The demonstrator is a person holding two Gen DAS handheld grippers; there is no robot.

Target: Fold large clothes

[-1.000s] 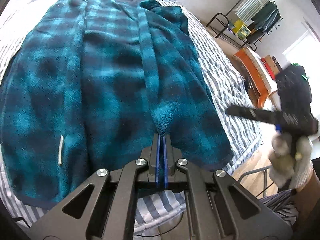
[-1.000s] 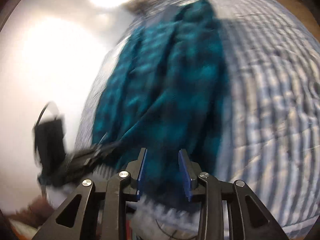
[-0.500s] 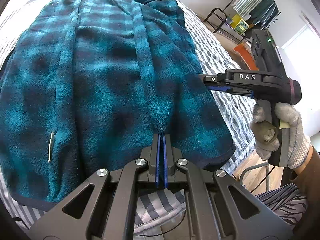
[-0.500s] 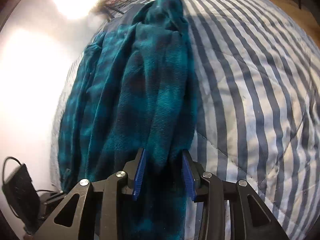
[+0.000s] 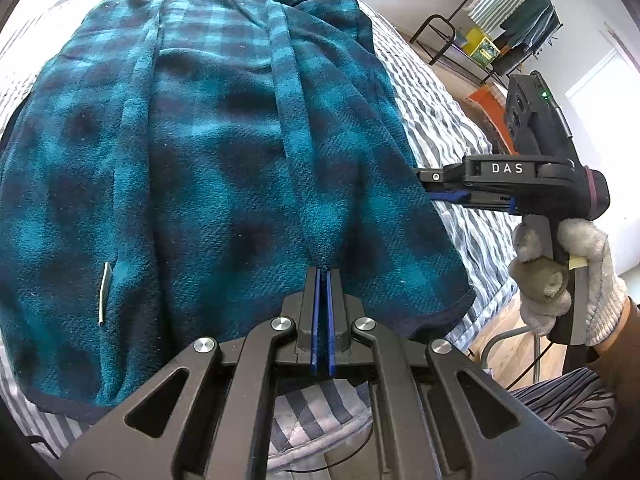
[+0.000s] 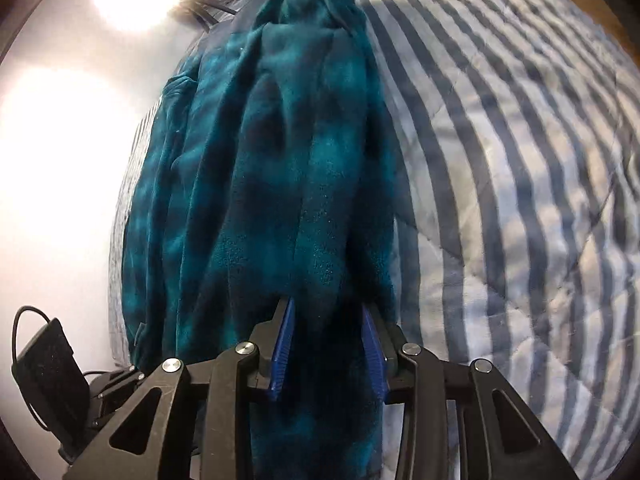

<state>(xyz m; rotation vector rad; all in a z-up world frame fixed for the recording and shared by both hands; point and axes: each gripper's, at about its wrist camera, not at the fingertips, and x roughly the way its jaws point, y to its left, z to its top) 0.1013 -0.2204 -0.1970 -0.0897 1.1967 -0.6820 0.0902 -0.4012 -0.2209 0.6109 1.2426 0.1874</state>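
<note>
A large teal and navy plaid fleece garment [image 5: 224, 152] lies spread lengthwise on a striped bed. My left gripper [image 5: 322, 276] is at its near hem, shut on the raised front band. My right gripper [image 5: 430, 186], held by a gloved hand [image 5: 560, 276], reaches in from the right at the garment's right edge. In the right wrist view that gripper [image 6: 326, 312] has a thick bunch of the fleece [image 6: 280, 184] filling the gap between its blue pads [image 6: 284, 336]. Its jaws are closing on this bunch.
The grey and white striped quilt [image 5: 448, 128] lies bare to the right of the garment [image 6: 520, 160]. A clothes rack [image 5: 516, 12] and an orange object [image 5: 486, 100] stand on the floor beyond the bed's right side. A white tag [image 5: 105, 292] sticks out near the left hem.
My right gripper swung in from beside the bed to the garment's right edge and its jaws narrowed around the fleece. The left gripper kept its hold and its place.
</note>
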